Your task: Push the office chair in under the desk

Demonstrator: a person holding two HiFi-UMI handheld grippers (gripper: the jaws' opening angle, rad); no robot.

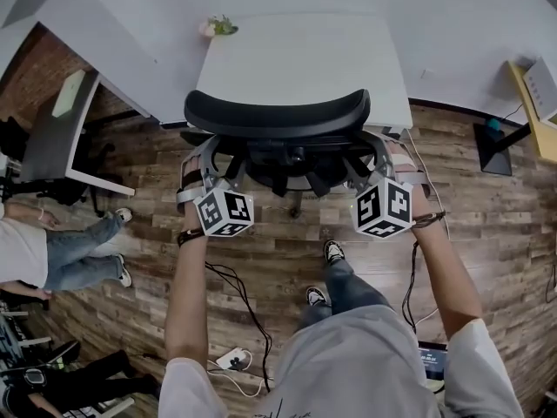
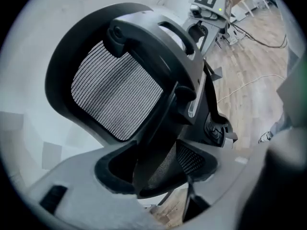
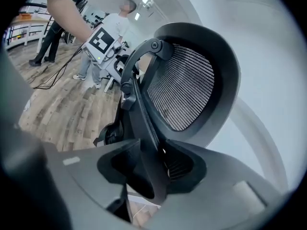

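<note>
White desk [image 1: 300,59]; black mesh office chair [image 1: 278,111] in clenched left claw [image 2: 158,176], right claw [image 3: 148,171].

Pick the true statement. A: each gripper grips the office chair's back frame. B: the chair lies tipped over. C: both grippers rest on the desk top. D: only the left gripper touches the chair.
A: the left gripper and right gripper each have a strut of the office chair clamped between their jaws.

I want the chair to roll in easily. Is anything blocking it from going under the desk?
Nothing I can see. The office chair sits right at the near edge of the desk, with the left claw and right claw on its back frame. Under the desk is hidden.
</note>
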